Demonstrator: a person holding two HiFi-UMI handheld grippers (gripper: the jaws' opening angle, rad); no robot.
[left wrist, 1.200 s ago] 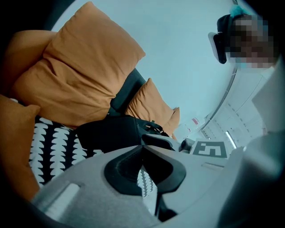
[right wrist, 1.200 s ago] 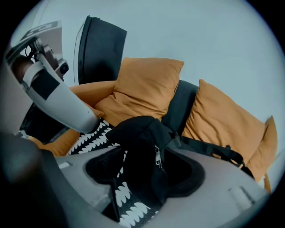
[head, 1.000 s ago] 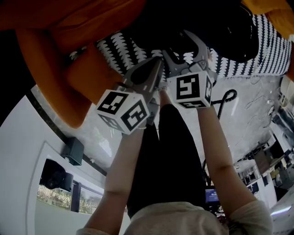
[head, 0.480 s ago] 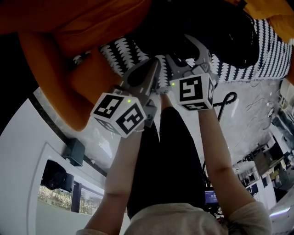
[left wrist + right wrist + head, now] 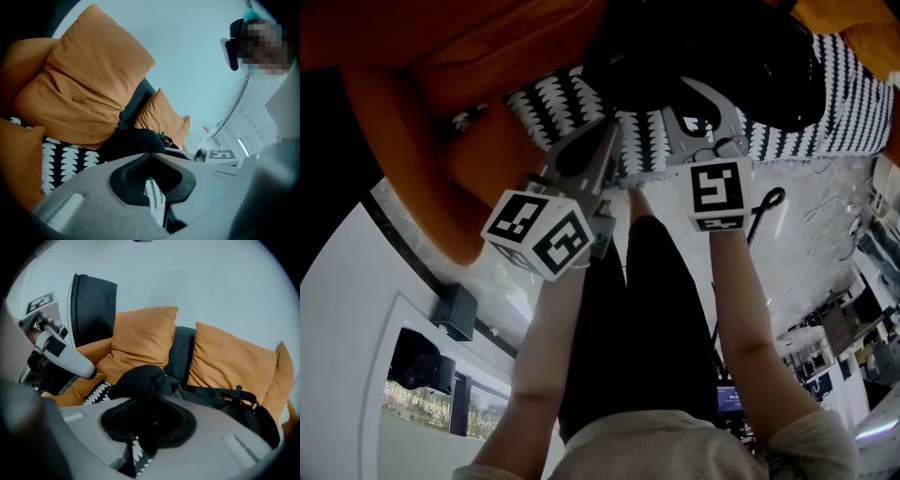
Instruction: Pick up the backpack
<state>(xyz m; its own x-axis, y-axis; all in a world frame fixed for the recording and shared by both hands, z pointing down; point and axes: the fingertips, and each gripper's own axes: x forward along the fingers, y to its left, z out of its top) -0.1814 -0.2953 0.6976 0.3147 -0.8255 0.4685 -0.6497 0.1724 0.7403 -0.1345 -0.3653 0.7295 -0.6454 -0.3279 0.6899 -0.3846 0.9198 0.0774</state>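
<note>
The black backpack (image 5: 712, 47) lies on the sofa against the orange cushions; it also shows in the left gripper view (image 5: 133, 143). My right gripper (image 5: 686, 98) reaches into its near edge. In the right gripper view the jaws (image 5: 154, 399) have just been closing, and a fold of the backpack's black fabric (image 5: 140, 378) runs between them, pinched. My left gripper (image 5: 607, 136) stays beside it to the left, over the black-and-white patterned throw (image 5: 553, 98). Its jaws (image 5: 151, 155) meet at the tips with nothing held; only the throw shows through the gap behind them.
Orange cushions (image 5: 140, 336) lean on the dark sofa back (image 5: 180, 350), and an orange sofa arm (image 5: 403, 141) is at the left. The backpack's straps (image 5: 234, 397) trail right. A black cable (image 5: 764, 206) lies on the pale marble floor (image 5: 806, 234).
The right gripper has rolled, risen slightly and shifted right, and its jaws have closed onto the backpack's fabric. The left gripper has stayed in place.
</note>
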